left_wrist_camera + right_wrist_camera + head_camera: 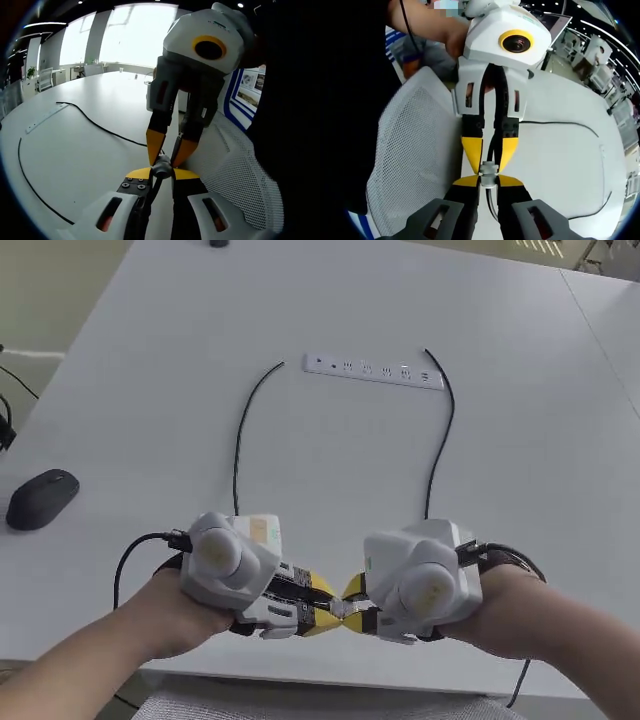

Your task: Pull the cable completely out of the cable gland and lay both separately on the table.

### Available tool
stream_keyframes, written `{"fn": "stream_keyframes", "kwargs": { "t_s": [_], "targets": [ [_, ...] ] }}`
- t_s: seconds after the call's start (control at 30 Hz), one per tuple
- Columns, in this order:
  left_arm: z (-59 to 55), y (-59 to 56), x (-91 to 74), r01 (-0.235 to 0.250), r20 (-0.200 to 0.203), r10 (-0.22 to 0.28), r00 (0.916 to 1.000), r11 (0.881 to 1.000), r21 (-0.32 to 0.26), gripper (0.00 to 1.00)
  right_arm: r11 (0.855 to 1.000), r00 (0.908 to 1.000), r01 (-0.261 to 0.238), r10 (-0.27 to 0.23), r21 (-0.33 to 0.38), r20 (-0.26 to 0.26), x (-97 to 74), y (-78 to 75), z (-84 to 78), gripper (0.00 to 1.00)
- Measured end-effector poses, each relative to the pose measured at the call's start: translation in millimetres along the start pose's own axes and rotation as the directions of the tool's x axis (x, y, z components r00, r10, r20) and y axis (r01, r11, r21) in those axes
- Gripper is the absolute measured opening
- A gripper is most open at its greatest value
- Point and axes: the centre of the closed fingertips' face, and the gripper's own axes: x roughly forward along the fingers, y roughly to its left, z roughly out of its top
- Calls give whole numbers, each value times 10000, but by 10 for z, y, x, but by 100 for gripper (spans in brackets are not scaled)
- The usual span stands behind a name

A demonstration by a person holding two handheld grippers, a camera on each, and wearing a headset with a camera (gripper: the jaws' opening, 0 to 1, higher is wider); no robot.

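A small grey cable gland (161, 167) sits between my two grippers, which meet tip to tip just above the table's near edge. In the right gripper view the cable gland (489, 172) lies at the yellow tips of my right gripper (489, 181), which is shut on it. A thin black cable (495, 132) leaves the gland and runs back between the jaws of my left gripper (489, 159), which is shut on it. From the head view, the left gripper (322, 608) and right gripper (356, 608) touch noses. Black cable (238, 455) trails away across the table.
A white power strip (375, 371) lies at the far middle of the white table (520, 440). Another black cable run (440, 450) curves down from it on the right. A dark mouse (42, 498) rests at the left edge. A mesh chair back (415, 150) is close below.
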Motion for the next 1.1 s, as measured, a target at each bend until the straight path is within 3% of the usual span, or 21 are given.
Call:
{"fn": "stream_keyframes", "kwargs": {
  "t_s": [0.17, 0.27, 0.3, 0.4, 0.47, 0.53, 0.77, 0.9, 1.03, 1.1],
  "targets": [
    [44, 8, -32, -233, 118, 230, 9997, 9995, 235, 15, 9985, 9991, -193, 173, 504, 395, -61, -42, -9, 9],
    [54, 9, -56, -349, -38, 351, 9994, 9985, 422, 15, 9950, 9957, -344, 261, 933, 889, -165, -119, 19, 15],
    [69, 19, -69, -397, -6, 398, 9992, 9977, 547, 15, 9898, 9925, -606, 460, 1291, 1130, -201, -127, 31, 16],
    [103, 16, -76, -454, -73, 462, 9989, 9952, 869, 15, 9822, 9857, -1171, 968, 1472, 1378, -265, -133, 24, 14],
    [124, -4, -59, -427, -188, 452, 9988, 9924, 1155, 15, 9661, 9747, -1823, 1530, 1829, 1631, -271, -88, 38, 14],
    [127, -8, -32, -444, -331, 496, 9982, 9886, 1436, 15, 9621, 9711, -2022, 1728, 1832, 1645, -255, -105, 25, 14],
    [123, -10, 28, -593, -389, 646, 9972, 9904, 1250, 15, 9478, 9575, -2738, 2526, 1633, 1391, -174, -55, -49, 13],
    [120, 26, 47, -875, -387, 912, 9951, 9924, 865, 15, 9528, 9569, -2721, 2533, 1344, 1419, -173, -50, -30, 11],
    [144, 29, 64, -951, -300, 974, 9948, 9931, 690, 15, 9713, 9700, -2290, 2222, 645, 985, -138, -57, -79, 9],
    [129, 56, 78, -1032, -364, 1043, 9939, 9942, 313, 15, 9779, 9752, -2035, 1979, 490, 992, -123, -51, -78, 9]
  ]
}}
